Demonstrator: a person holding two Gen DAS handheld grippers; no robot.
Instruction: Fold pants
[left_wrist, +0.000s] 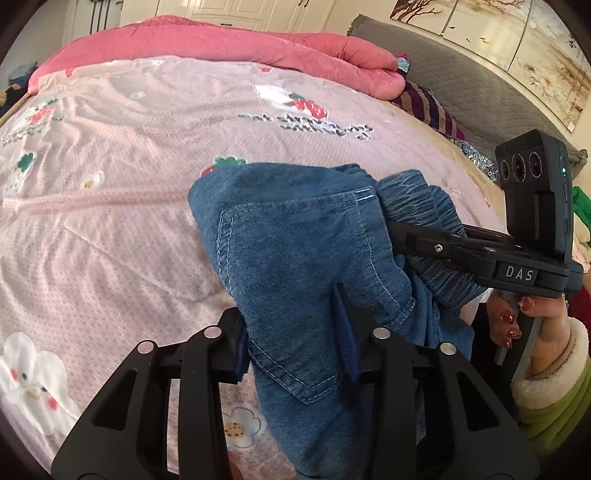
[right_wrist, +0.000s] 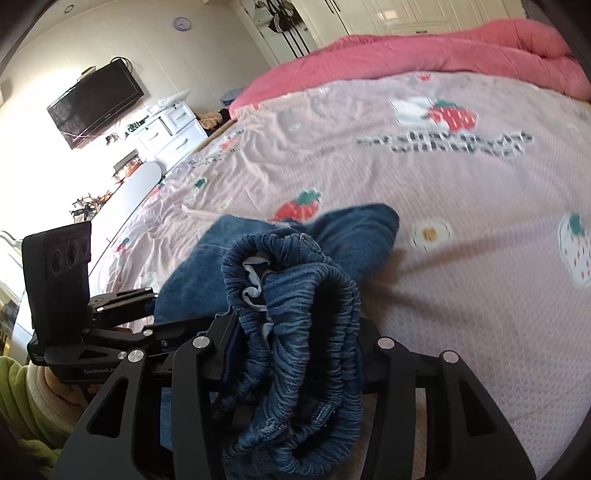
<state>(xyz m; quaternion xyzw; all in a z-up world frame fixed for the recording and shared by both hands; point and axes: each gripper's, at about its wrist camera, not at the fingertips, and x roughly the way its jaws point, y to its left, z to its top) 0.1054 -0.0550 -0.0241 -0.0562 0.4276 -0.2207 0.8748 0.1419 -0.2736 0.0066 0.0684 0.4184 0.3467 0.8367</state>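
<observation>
Two grippers have hold of one pair of blue denim pants (left_wrist: 295, 251), which sits bunched at the near edge of the bed, partly raised off the pink strawberry-print sheet (left_wrist: 122, 206) with its lower part hanging toward the person. The left gripper (left_wrist: 295, 339) has its jaws closed to a narrow gap on the denim around the back pocket (left_wrist: 291, 288), cloth pressed between the blue pads. The right gripper (right_wrist: 291, 354) is clamped on the gathered elastic waistband (right_wrist: 295, 295), a thick wad of ruched fabric filling its jaws, so they stand wider than the left's.

From where I stand, this looks like the pick-up before the first fold, and nothing is laid flat yet. To do it well, I would say both grips need to hold the full layers, not just the top one; the waistband wad looks bulky enough that a layer could slip free. The two grippers sit close together, so drawing them apart along the waistband should pull the cloth taut and let the legs hang straight. Then the pants want laying onto the open middle of the sheet, well clear of the pink quilt (left_wrist: 229, 40) rolled up at the far side. The person's hand (left_wrist: 517, 317), in a green fleecy sleeve (left_wrist: 550, 398), holds the right gripper just beside the pants.
</observation>
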